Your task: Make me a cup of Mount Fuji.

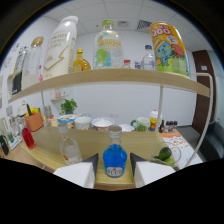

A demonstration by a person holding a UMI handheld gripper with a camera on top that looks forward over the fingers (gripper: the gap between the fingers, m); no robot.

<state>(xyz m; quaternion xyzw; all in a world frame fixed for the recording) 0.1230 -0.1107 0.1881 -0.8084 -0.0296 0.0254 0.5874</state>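
My tool (114, 167): fingers spread, gripping nothing; blue bottle (114, 159) stands between them on counter (90, 141), gaps both sides. Clear bottle (67, 147) beside. Limes (164, 154) opposite.

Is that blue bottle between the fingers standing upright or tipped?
Upright. The blue bottle stands on the counter, neck straight up, between the open gripper fingers, gaps visible either side.

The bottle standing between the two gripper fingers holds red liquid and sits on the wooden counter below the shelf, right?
Not quite. The bottle between the fingers of the gripper holds blue liquid, not red, as the gripper view shows. It does stand on the wooden counter below the shelf, with a gap at each finger.
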